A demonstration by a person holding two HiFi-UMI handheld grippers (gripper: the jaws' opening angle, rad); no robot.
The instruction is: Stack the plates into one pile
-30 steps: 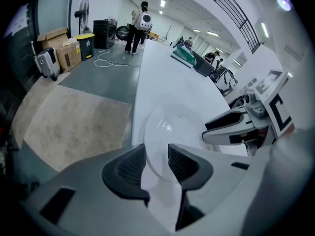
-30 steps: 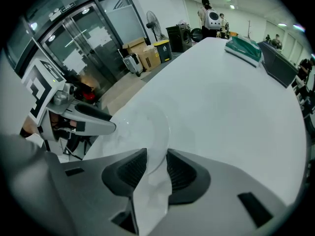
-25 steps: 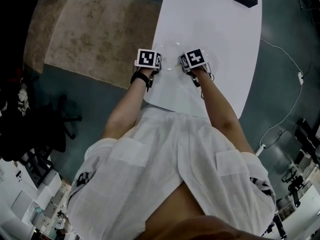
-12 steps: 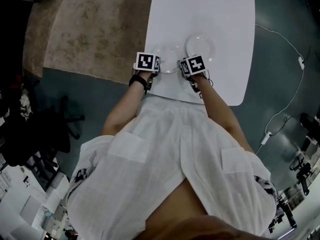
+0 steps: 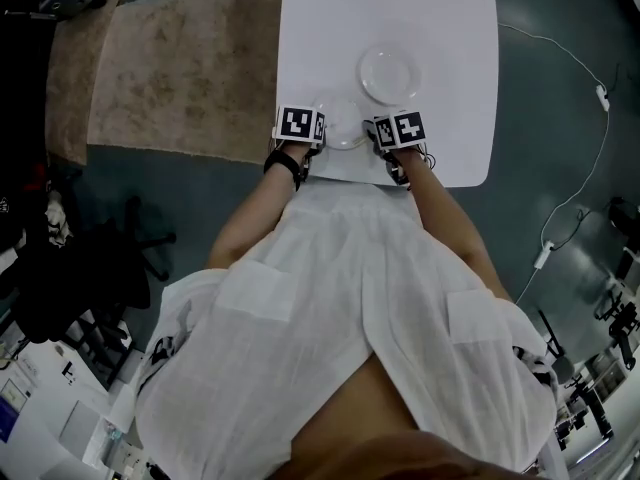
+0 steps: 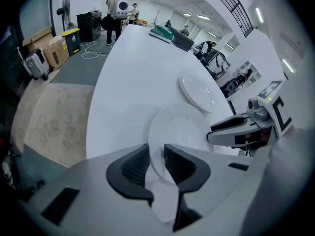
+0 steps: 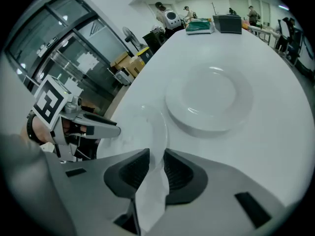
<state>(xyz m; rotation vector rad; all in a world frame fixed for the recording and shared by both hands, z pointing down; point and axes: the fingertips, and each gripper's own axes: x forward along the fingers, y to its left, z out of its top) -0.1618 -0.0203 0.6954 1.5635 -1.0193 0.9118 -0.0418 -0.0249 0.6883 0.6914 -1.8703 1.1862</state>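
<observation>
First, the white oblong table (image 5: 330, 28): it ran lengthwise away from you, with its near end at your white garment (image 5: 340, 308).

Smaller pale round plate (image 5: 345, 125): it sat at the table's near end, close to the edge and about midway across, between your two grippers.

Larger white round plate (image 5: 388, 74): it lay flat on the table, just beyond the smaller one and toward the table's right side. Whether the two rims touched could not be told.

Left gripper (image 6: 156, 156): you held it at the table's near edge, pointed steeply down. Its jaws were narrow and closing, with the smaller plate's left rim between the ribbed pads.

Right gripper (image 7: 156, 163): you held it at the same edge, across from the left one. Its jaws were narrow and closing, with the plate's right rim between the pads.

Dark box (image 7: 229, 23) and green item (image 7: 199, 27): both stood at the table's far end.

Tan rug (image 5: 180, 68): it lay on the grey floor left of the table.

White cable (image 5: 590, 78): it trailed over the floor right of the table.
</observation>
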